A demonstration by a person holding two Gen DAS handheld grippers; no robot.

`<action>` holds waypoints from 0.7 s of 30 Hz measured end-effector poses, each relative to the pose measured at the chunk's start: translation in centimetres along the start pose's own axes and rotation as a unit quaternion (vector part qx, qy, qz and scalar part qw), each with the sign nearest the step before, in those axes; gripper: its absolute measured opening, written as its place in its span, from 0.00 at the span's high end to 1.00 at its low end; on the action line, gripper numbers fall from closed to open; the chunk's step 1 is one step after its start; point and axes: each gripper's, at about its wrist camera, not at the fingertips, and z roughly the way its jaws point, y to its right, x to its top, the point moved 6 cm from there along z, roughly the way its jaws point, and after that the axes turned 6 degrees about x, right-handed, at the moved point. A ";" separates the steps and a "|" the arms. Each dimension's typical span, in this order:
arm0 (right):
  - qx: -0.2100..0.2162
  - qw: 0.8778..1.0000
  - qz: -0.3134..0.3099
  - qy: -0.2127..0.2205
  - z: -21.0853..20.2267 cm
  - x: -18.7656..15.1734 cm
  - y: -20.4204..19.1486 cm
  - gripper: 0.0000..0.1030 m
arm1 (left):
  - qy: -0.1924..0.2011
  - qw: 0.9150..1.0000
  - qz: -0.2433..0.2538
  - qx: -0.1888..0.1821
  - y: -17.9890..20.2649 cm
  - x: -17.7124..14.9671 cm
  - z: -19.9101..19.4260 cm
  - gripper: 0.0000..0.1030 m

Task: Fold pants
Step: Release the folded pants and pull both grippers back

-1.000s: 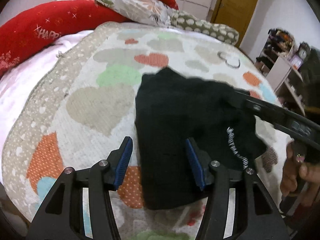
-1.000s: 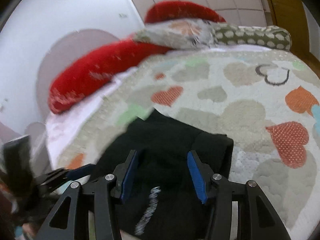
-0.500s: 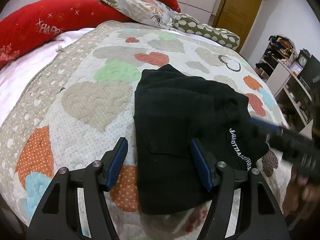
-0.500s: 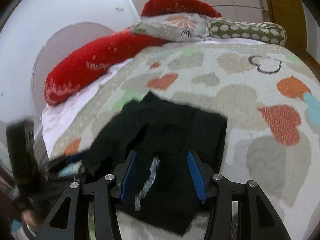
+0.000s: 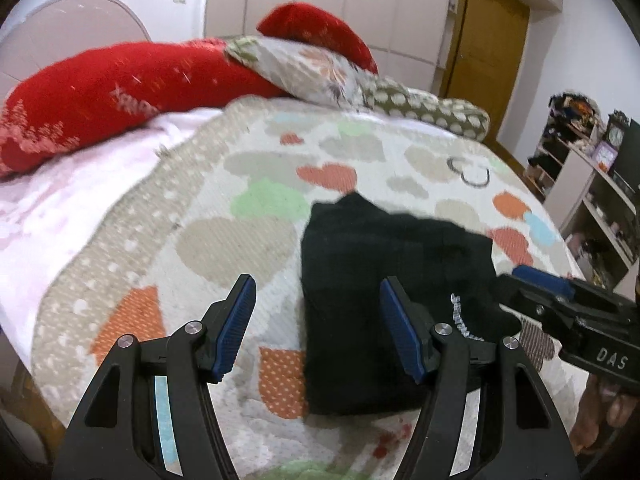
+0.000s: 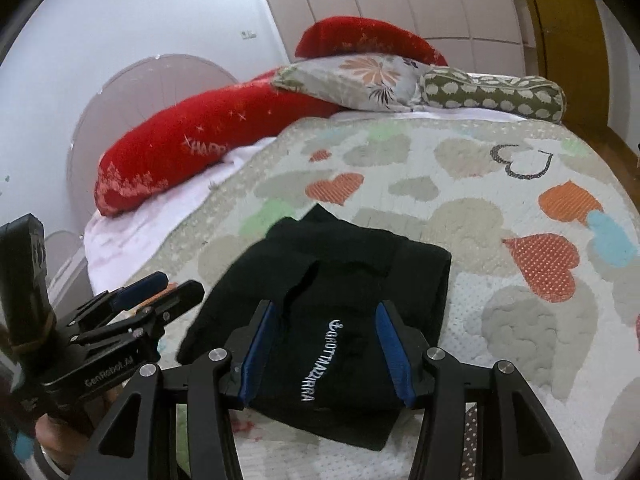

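The black pants (image 5: 376, 280) lie folded into a compact rectangle near the front edge of the bed, white lettering on top; they also show in the right wrist view (image 6: 340, 308). My left gripper (image 5: 316, 320) is open and empty, above the pants' left edge. My right gripper (image 6: 326, 344) is open and empty, hovering over the lettering. The right gripper appears at the right of the left wrist view (image 5: 560, 300); the left gripper appears at the left of the right wrist view (image 6: 156, 292).
The heart-patterned quilt (image 6: 520, 200) covers the bed. Red pillows (image 6: 192, 148), a floral pillow (image 6: 360, 80) and a spotted bolster (image 6: 496, 94) lie at the head. Shelves (image 5: 592, 200) stand to the right, a wooden door (image 5: 484, 44) behind.
Both grippers have pulled back and risen from the pants, tilting up so more of the room shows. The folded pants have stayed in place.
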 end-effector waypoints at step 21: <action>0.001 1.000 -0.015 0.002 -1.2 -0.1 -1.6 0.51 | 0.027 0.999 0.003 0.017 -0.7 1.1 -2.6 0.37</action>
